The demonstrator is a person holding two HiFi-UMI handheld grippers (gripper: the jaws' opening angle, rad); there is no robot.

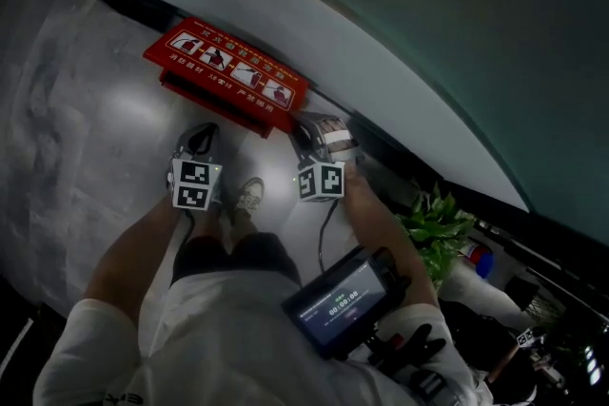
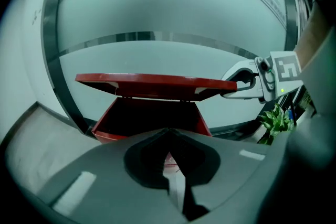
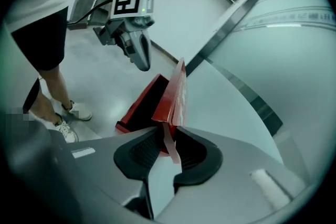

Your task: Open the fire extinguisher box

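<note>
A red fire extinguisher box (image 2: 152, 120) stands on the floor against a curved wall. Its lid (image 1: 228, 69), with white pictures on top, is lifted off the body and stands roughly level in the left gripper view, where the dark inside shows under it. My right gripper (image 3: 167, 136) is shut on the lid's right end, the red edge (image 3: 176, 97) pinched between the pads; it is also seen as the right gripper (image 2: 228, 86). My left gripper (image 1: 198, 136) hangs in the air in front of the box, shut, holding nothing and touching nothing.
The curved pale wall (image 2: 173, 18) with a metal band rises right behind the box. A potted green plant (image 1: 438, 225) stands to the right along the wall. The person's shoes (image 1: 247, 197) are on the grey floor just before the box.
</note>
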